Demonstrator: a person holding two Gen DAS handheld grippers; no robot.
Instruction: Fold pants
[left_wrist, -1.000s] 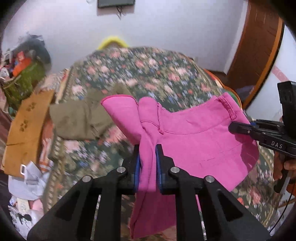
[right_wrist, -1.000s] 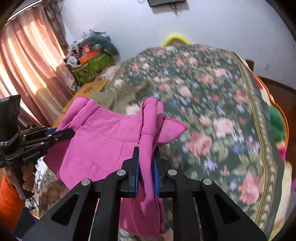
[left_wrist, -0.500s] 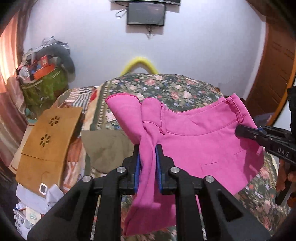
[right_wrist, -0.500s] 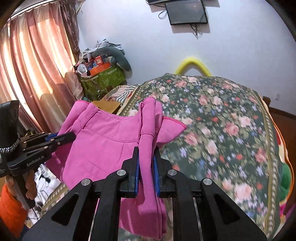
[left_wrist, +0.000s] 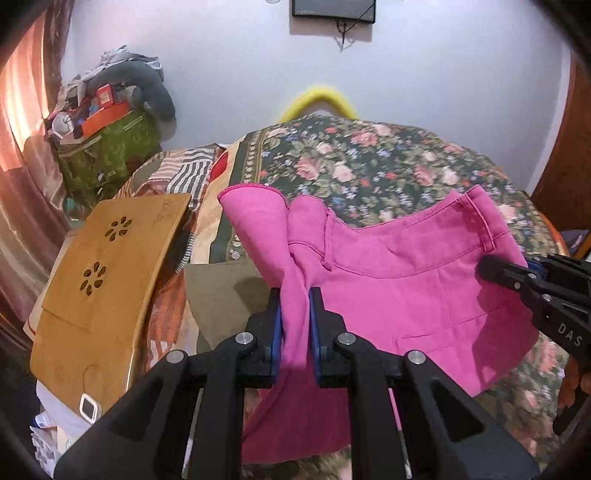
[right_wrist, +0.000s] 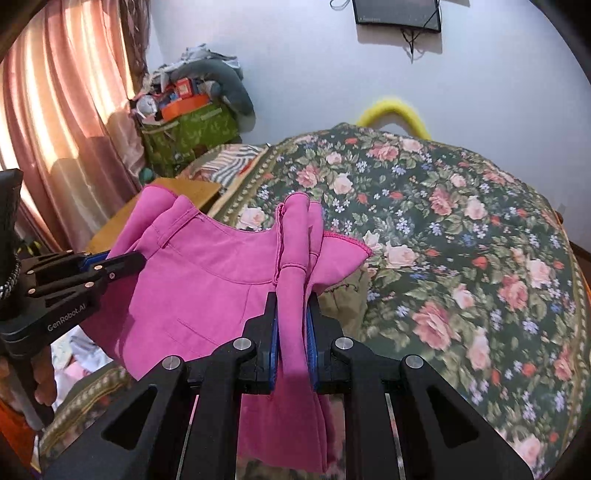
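Both grippers, left (left_wrist: 295, 325) and right (right_wrist: 291, 325), clamped on pink pants (left_wrist: 406, 288); wooden board (left_wrist: 110, 258) fully visible only from left.

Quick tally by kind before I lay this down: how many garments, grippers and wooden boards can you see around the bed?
Garments: 2, pink pants held up and an olive garment on the bed.
Grippers: 2, left gripper and right gripper, both shut on the pants.
Wooden boards: 1, board left of the bed.
Total: 5
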